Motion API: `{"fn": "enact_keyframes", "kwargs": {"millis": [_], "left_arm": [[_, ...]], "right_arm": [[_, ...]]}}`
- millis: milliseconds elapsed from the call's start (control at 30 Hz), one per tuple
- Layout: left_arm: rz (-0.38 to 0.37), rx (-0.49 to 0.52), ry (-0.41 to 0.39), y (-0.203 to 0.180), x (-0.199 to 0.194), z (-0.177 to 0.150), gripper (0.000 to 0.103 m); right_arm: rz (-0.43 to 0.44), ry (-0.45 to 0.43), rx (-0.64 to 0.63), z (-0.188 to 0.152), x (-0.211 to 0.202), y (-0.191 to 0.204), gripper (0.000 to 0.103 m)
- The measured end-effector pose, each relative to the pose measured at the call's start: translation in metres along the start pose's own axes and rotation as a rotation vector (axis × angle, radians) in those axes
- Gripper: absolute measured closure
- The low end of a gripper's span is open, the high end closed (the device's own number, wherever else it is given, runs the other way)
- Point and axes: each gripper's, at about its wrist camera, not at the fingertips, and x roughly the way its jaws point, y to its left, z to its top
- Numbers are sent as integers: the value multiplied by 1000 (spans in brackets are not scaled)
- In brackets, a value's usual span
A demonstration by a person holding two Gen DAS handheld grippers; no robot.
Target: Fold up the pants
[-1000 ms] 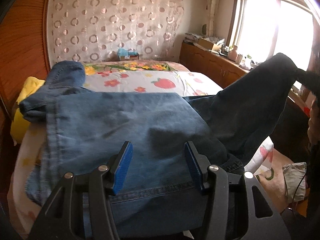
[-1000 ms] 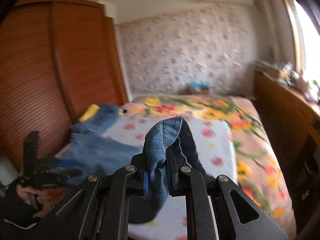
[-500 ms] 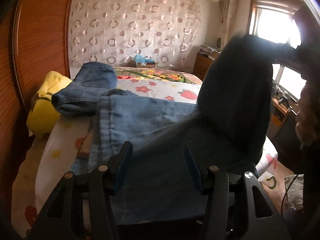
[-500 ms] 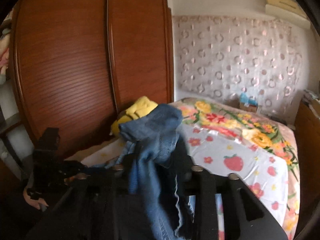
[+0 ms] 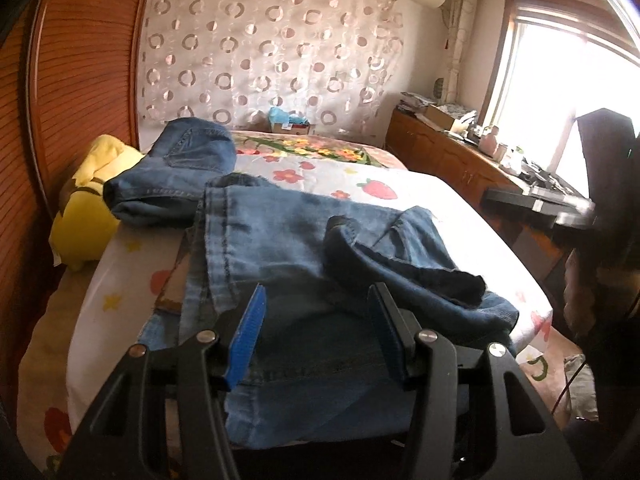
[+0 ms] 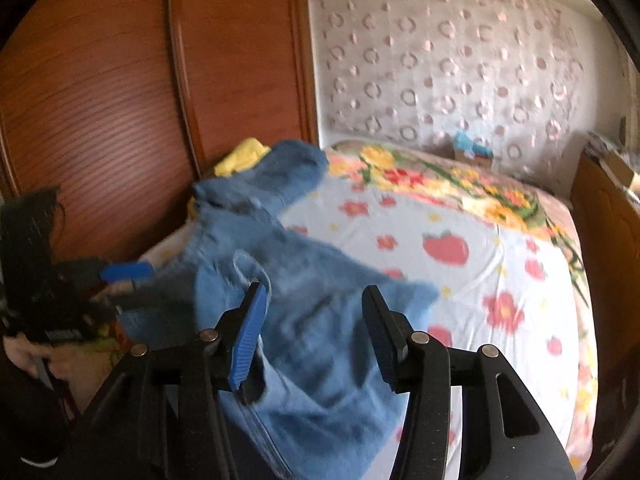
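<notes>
No writing, label, brand or number can be read in either view. The white floral bedsheet (image 5: 420, 200) carries only printed pictures (strawberries, flowers, stars), no lettering.

Yellow plush toy (image 5: 82, 216) beside floral bedsheet (image 5: 400, 196), wooden wardrobe (image 6: 120, 100).

Left gripper (image 5: 316, 320) was held with its blue-padded fingers (image 5: 248, 336) spread wide, nothing between them, above the near end of the jeans (image 5: 280, 248). The jeans lay on the bed (image 5: 440, 208), over a sheet printed with flowers and strawberries. One leg was folded loosely across the garment, its dark hem (image 5: 460, 284) rumpled at the right. A second denim piece (image 5: 176, 176) lay at the far left, beside a yellow plush (image 5: 84, 216) against the wooden wardrobe (image 5: 80, 80).
</notes>
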Motion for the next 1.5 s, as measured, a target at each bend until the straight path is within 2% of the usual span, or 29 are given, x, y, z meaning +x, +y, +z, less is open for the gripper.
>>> {"fn": "enact_keyframes", "kwargs": {"millis": [133, 300, 567, 733, 900, 1067, 1200, 1267, 1300, 1333, 1433, 1500], "left_arm": [[-9, 33, -3, -8, 4, 12, 50], [-25, 57, 11, -13, 19, 27, 50], [-12, 85, 51, -17, 52, 45, 50], [3, 81, 85, -9, 73, 45, 50], [10, 74, 116, -2, 82, 32, 50], [-20, 75, 118, 0, 79, 21, 70], [-42, 95, 109, -4, 77, 18, 80], [-43, 107, 108, -6, 75, 17, 85], [-46, 111, 106, -7, 74, 17, 87], [-50, 114, 101, -7, 72, 17, 90], [-55, 111, 84, -8, 63, 15, 95], [-53, 101, 61, -9, 50, 15, 97]], "right_arm": [[-4, 42, 35, -25, 5, -5, 52], [-17, 54, 49, -41, 1, -8, 52], [-29, 116, -1, -61, 3, -8, 52], [-23, 139, -43, -67, 17, -5, 51], [-26, 132, -85, -64, 29, -3, 51], [-9, 127, -134, -61, 35, 2, 51], [50, 129, -160, -58, 40, 3, 51], [86, 148, -172, -58, 45, 3, 58], [101, 162, -173, -58, 48, 3, 69], [104, 169, -174, -58, 50, 2, 88], [136, 166, -144, -53, 52, -7, 99], [156, 132, -130, -47, 47, -10, 100]]}}
